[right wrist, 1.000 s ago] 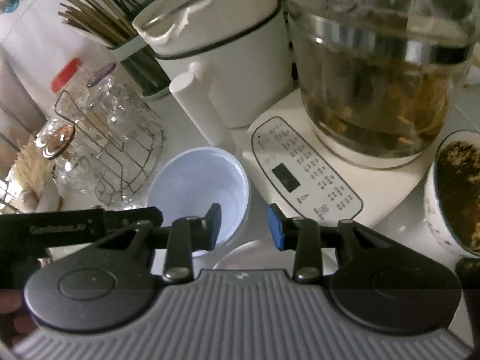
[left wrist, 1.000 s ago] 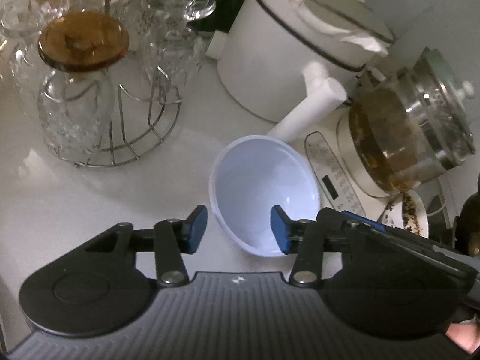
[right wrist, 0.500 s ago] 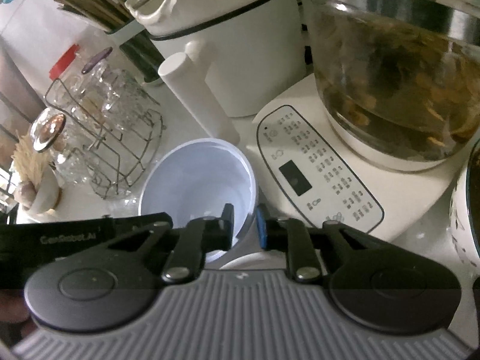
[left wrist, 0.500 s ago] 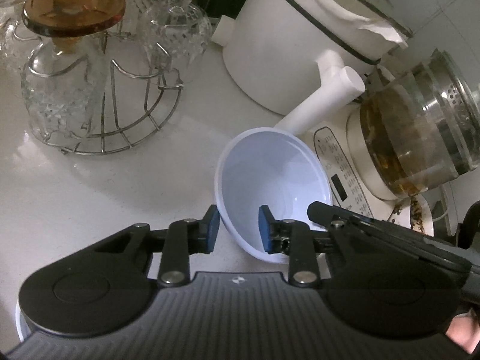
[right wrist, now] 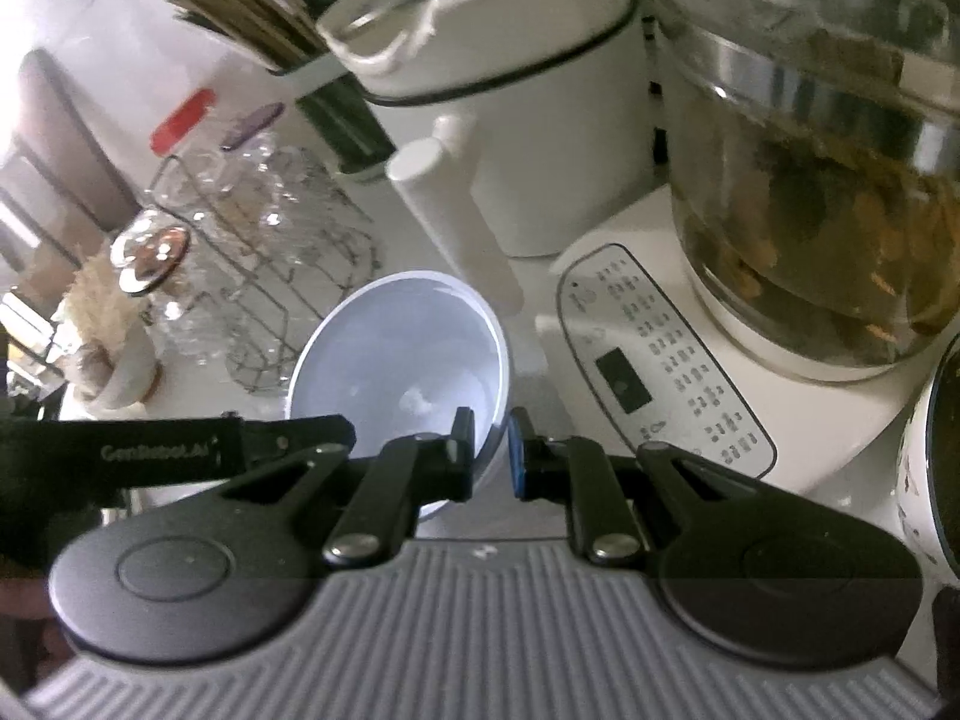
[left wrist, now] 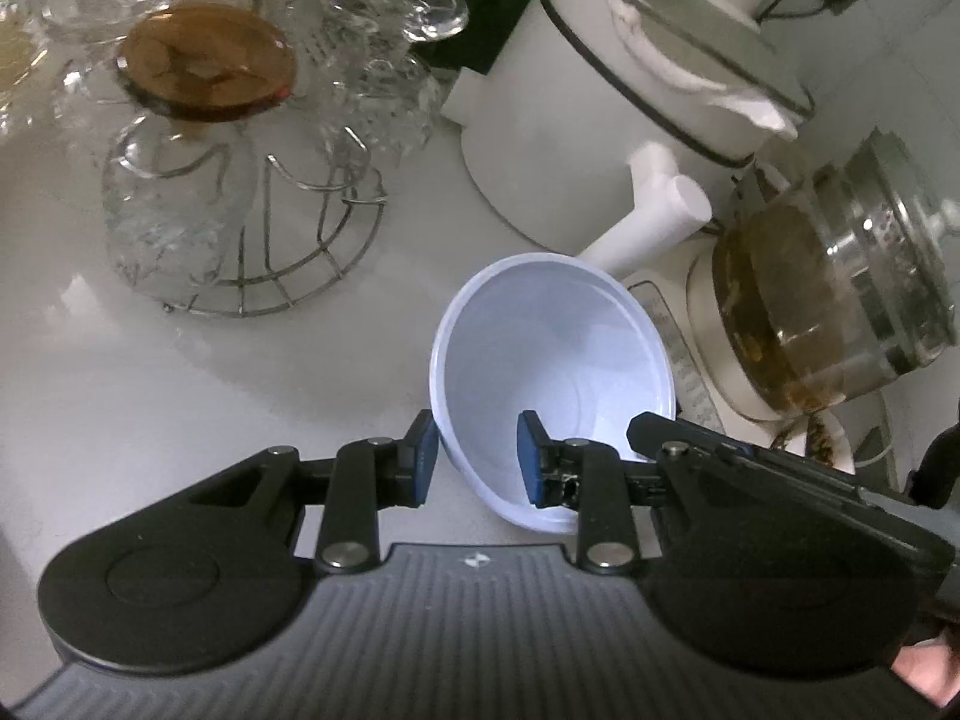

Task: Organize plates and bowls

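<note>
The left gripper [left wrist: 474, 459] is narrowed onto the near rim of the pale blue bowl [left wrist: 558, 360], one pad outside, one inside, angled steeply down at the white counter [left wrist: 120, 372]. The right gripper [right wrist: 491, 447] pinches the bowl's opposite rim, jaws nearly together. Only the right view shows the chopstick holder [right wrist: 312, 78].

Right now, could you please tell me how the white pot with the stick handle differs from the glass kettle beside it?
The white pot is opaque, so its contents are hidden; the glass kettle is clear and shows brownish liquid with solids. The white pot stands directly on the counter, while the glass kettle sits on a white base with a button panel. The white pot has a straight side handle; no such handle shows on the glass kettle. Both are lidded.
</note>
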`<state>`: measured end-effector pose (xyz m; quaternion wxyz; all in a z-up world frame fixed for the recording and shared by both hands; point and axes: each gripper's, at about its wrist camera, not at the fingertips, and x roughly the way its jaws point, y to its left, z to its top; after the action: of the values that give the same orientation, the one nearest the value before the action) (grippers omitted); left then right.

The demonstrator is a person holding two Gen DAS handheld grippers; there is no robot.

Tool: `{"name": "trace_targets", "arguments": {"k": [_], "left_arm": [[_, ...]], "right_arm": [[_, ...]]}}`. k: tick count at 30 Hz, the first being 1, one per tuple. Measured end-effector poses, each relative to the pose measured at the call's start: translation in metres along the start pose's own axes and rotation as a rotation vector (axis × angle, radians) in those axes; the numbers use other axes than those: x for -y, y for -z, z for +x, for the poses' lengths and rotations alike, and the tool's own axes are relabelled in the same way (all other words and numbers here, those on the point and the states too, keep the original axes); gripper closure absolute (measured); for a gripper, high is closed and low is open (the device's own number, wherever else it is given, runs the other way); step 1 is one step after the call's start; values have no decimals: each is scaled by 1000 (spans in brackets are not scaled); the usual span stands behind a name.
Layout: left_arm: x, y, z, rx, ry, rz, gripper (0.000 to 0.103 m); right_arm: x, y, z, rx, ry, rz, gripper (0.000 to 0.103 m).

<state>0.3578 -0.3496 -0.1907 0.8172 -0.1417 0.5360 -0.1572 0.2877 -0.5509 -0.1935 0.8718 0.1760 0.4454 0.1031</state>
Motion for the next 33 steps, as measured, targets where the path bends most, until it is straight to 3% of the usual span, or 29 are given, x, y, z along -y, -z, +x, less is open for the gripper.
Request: {"name": "trace_targets", "arguments": {"k": [20, 33], "left_arm": [[11, 10, -83, 77, 14, -35, 70], [-15, 19, -126, 116, 19, -45, 69]], "right_arm": [[-38, -13, -63, 27, -39, -54, 89], [-72, -3, -76, 68, -88, -73, 89]]}}
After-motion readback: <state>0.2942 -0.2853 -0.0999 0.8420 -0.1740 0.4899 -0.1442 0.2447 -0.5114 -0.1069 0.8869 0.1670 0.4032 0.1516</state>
